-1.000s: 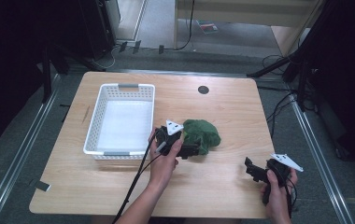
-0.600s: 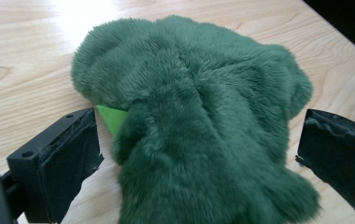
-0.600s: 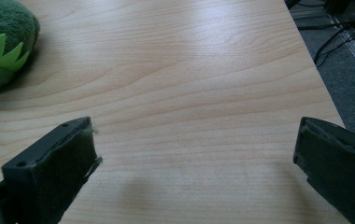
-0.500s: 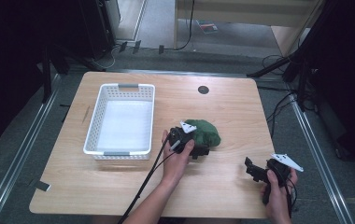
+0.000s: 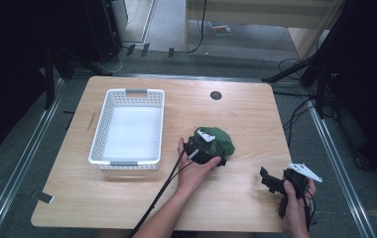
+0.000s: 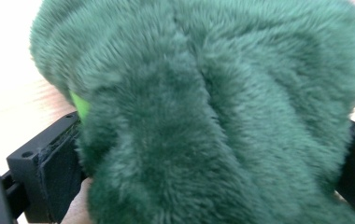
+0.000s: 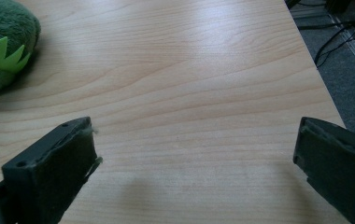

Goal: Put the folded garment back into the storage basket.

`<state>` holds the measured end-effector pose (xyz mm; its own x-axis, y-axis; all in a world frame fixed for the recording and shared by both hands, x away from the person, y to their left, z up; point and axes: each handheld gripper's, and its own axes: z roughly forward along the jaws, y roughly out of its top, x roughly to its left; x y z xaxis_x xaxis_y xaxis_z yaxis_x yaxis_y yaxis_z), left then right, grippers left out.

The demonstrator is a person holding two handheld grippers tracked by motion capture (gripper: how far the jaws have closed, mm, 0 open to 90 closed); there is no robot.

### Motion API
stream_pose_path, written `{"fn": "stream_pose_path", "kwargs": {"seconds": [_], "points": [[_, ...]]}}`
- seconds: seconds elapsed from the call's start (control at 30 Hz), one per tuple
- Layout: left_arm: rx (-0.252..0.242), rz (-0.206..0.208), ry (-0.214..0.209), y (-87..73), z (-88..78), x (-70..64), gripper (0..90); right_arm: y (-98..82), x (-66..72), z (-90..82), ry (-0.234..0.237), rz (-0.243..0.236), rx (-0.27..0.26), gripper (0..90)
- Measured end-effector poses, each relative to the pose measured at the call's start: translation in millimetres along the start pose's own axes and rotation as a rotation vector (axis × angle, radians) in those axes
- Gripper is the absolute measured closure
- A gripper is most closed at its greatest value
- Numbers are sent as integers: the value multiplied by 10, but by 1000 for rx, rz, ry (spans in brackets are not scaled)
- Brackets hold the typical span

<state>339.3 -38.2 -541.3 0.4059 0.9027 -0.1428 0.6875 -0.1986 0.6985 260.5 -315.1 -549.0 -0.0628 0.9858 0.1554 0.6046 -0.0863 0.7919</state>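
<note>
A dark green plush toy (image 5: pixel 219 143) is lying on the wooden tabletop (image 5: pixel 236 111), a little right of its middle and toward the near edge. The left tongs (image 5: pixel 215 159) are pressing into the toy's near side, the jaws standing apart with the fur bulging between them; in the left gripper view the plush (image 6: pixel 203 107) is touching both pads. A white slatted basket (image 5: pixel 100 144) is sitting on the left half, near the toy but apart from it. The right tongs (image 5: pixel 268 180) are hovering by the near right corner, jaws spread wide over bare wood.
</note>
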Motion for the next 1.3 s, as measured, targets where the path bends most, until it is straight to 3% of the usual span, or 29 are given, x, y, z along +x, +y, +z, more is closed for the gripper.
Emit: {"fn": "stream_pose_path", "kwargs": {"seconds": [0.07, 0.23, 0.4, 0.47, 0.57, 1.0, 1.3], "points": [[6, -3, -1, -4, 12, -2, 0, 0, 2, 0, 0, 1, 0, 0], [23, 39, 8, -17, 17, -10, 43, 0, 1, 0, -1, -1, 1, 0], [12, 20, 8, 3, -23, 10, 149, 1, 1, 0, -1, 0, 2, 0], [-14, 7, 0, 25, -64, 11, 189, 1, 0, 0, -1, 1, 2, 0], [-28, 14, -15, 46, -123, 13, 222, 1, -1, 1, -2, 0, 2, 0], [-109, 18, -57, 194, -428, 40, 235, 1, -3, 3, -3, 0, 2, 0], [-159, 8, -66, 301, -691, 151, 235, 2, -3, 2, -3, 2, 3, 0]]}}
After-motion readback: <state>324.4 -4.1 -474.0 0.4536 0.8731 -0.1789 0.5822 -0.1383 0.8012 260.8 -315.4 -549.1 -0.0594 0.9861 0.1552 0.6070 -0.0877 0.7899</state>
